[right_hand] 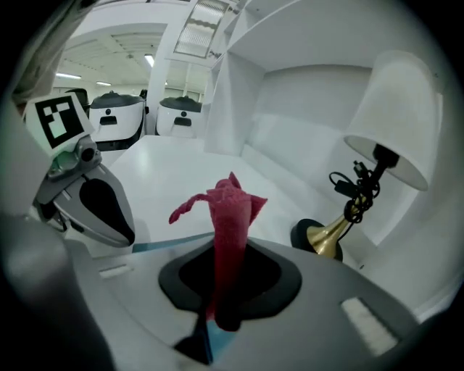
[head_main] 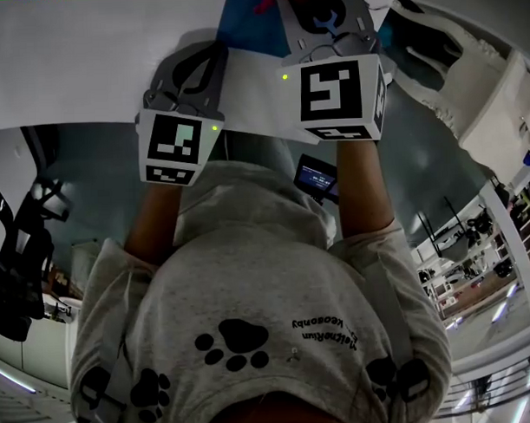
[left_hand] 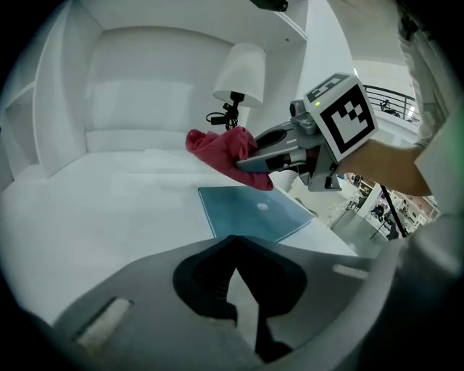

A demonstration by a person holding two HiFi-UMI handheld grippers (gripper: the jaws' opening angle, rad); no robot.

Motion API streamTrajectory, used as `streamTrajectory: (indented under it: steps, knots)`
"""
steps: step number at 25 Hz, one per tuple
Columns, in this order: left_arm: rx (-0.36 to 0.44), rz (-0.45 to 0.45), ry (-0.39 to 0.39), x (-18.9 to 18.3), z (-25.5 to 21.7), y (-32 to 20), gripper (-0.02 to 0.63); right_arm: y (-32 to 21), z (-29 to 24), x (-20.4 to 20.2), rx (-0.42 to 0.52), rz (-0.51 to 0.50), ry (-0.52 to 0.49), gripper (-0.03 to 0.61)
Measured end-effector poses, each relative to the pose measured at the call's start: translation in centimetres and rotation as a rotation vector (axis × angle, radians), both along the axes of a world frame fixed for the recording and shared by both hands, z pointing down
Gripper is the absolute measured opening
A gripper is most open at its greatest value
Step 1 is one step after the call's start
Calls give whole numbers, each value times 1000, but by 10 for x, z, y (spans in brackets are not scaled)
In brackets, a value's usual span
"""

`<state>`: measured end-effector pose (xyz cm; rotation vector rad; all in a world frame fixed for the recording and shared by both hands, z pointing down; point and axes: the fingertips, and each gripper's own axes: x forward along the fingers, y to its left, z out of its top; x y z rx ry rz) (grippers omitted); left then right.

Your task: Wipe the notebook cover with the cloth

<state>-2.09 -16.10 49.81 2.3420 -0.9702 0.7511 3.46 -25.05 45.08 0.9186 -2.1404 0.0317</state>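
A teal notebook (left_hand: 250, 214) lies flat on the white table (left_hand: 87, 210); in the head view it is a blue patch (head_main: 246, 29) between the two grippers. My right gripper (right_hand: 228, 246) is shut on a red cloth (right_hand: 230, 210) that stands up out of the jaws. In the left gripper view the same cloth (left_hand: 221, 148) hangs over the notebook's far edge, a little above it. My left gripper (left_hand: 232, 239) is shut with nothing in it and hovers near the notebook's near edge. From the right gripper view it (right_hand: 109, 217) shows at the left.
A lamp with a white shade (right_hand: 391, 123), brass stem and black base (right_hand: 312, 235) stands at the back right of the alcove, close behind the cloth. White walls (left_hand: 138, 94) close in the table at the back and left. The person's torso fills the lower head view.
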Motion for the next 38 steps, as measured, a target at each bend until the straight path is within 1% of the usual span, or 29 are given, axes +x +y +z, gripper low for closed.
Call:
streamTrajectory:
  steps: [3,8,13,15,20,22,25,28,34,38]
  knots:
    - [-26,-1,-11,0,7,-1,-2,-1,15,2,-45,-6,85,48]
    - [-49,0,-32,-1,13,-3,-2,-5,32,-6,-83,-76,217,48]
    - [-73,10,-46,-1,17,0,-2,1,55,-13,-189,-139,311,46]
    - [-81,14,-50,-1,17,1,-2,2,60,-13,-215,-148,324,46]
    - [-110,13,-22,-1,18,2,-2,3,61,-11,-259,-161,302,43]
    - [-108,6,-23,-2,18,2,-2,4,62,-6,-274,-166,305,43]
    - [-103,3,-26,-5,17,0,-2,6,61,9,-294,-153,319,43]
    - [-102,1,-27,-5,17,0,-2,10,61,36,-313,-122,323,43]
    - [-97,4,-35,-4,18,0,-2,24,63,93,-331,-33,342,43]
    - [-94,-2,-41,-4,18,0,-2,32,64,123,-351,24,358,43]
